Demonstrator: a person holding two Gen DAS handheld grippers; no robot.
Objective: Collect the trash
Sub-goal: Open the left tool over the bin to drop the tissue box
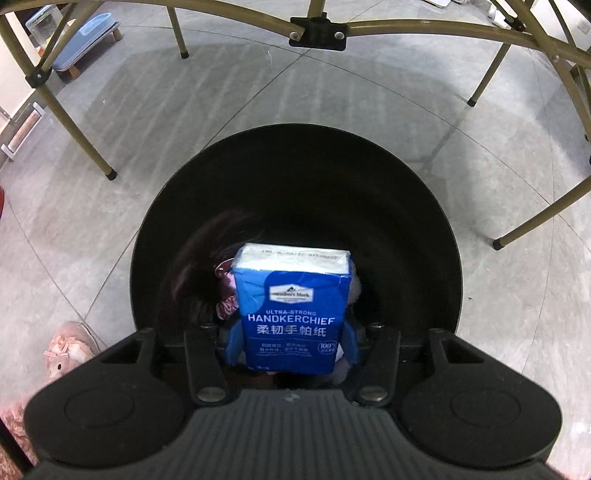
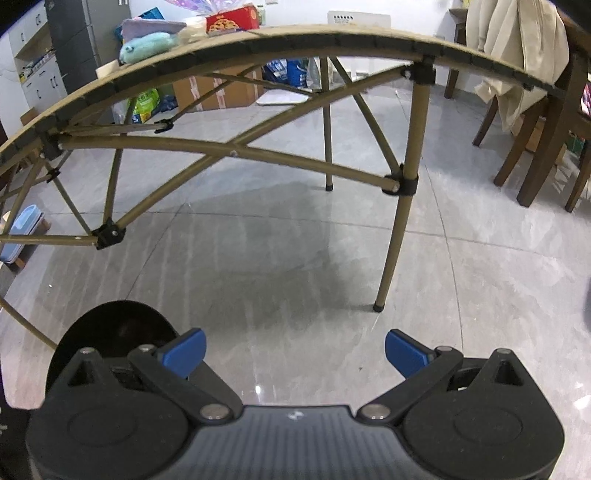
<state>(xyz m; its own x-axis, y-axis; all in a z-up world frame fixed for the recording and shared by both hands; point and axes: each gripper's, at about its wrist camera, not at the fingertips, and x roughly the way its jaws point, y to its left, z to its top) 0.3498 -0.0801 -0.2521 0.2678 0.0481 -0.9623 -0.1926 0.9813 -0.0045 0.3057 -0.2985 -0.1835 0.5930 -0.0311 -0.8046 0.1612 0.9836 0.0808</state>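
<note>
A blue handkerchief tissue pack hangs upright over the mouth of a round black trash bin, with my left gripper shut on its lower sides; the blue pads press both edges. Deep inside the bin lie pink and purple wrappers, partly hidden by the pack. In the right wrist view my right gripper stands open over bare grey floor tiles, nothing between its blue pads. The same black bin shows at the lower left of that view.
A folding table with tan metal legs spans the floor ahead, with a plush toy and a red box on top. Wooden chairs stand at the right. A pink slipper lies left of the bin.
</note>
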